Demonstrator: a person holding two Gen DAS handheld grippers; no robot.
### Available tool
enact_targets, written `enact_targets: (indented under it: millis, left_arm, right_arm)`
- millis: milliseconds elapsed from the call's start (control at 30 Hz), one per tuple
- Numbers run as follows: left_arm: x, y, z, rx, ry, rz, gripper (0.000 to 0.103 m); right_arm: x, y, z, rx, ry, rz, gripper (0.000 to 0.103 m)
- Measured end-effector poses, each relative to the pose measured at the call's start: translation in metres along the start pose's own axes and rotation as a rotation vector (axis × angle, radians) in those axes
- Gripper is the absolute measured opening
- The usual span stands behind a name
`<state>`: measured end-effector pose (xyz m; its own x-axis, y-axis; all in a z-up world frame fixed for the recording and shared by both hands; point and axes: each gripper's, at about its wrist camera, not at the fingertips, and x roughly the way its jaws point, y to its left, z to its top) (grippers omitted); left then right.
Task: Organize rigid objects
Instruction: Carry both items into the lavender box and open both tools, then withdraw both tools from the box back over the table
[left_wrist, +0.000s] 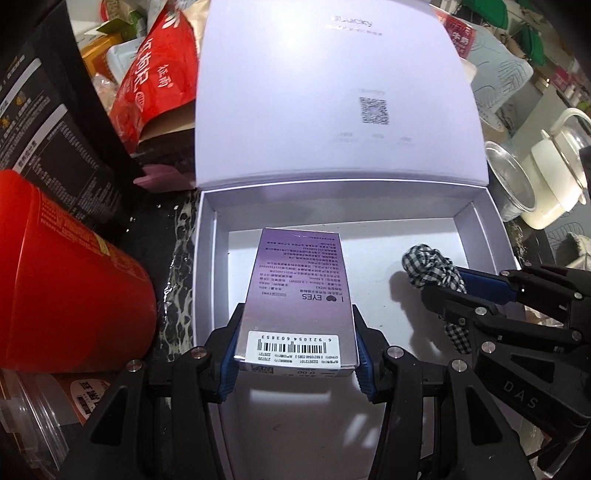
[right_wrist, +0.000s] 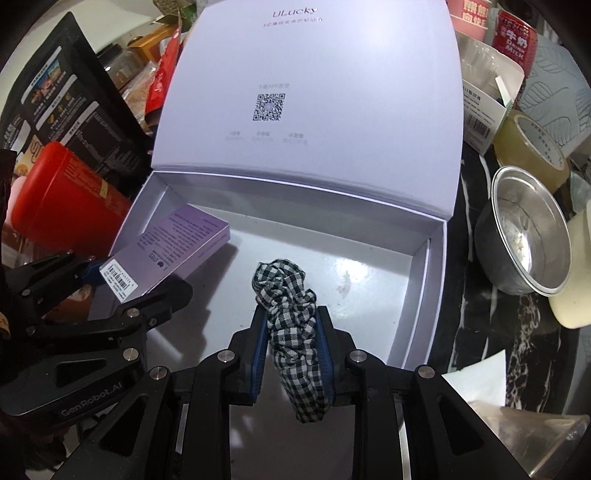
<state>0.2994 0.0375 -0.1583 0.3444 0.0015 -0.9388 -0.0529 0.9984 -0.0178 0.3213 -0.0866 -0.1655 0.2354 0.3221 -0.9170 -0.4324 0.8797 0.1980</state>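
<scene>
Cluttered dark countertop (right_wrist: 476, 295), white box (left_wrist: 207, 258) propped open to be filled: purple carton (left_wrist: 295, 291) is clamped by the left gripper (left_wrist: 295, 354) and checked scrunchie (right_wrist: 291, 325) by the right gripper (right_wrist: 291, 354), both held above its floor, seemingly for setting down apart.

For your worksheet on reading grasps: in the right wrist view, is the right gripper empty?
No: the right gripper is shut on the checked fabric scrunchie, held over the open white box.

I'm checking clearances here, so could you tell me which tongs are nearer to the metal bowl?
Right. The right tongs, shut on the checked scrunchie, hang over the box's right half, bowl-side; the left tongs hold the purple carton farther from the metal bowl.
</scene>
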Motion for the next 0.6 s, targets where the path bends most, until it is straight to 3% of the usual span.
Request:
enact_targets:
  millis: [267, 367, 600]
  left_arm:
    - [0.003, 0.001, 0.001, -0.007, 0.033, 0.015, 0.050]
    - [0.001, 0.003, 0.001, -0.022, 0.048, 0.032, 0.050]
    - [-0.015, 0.009, 0.004, -0.050, 0.037, 0.029, 0.051]
  right_arm:
    - [0.002, 0.004, 0.002, 0.001, 0.007, -0.039, 0.033]
    - [0.000, 0.007, 0.003, 0.002, 0.000, -0.053, 0.044]
    - [-0.020, 0.005, 0.003, 0.013, -0.020, -0.073, 0.047]
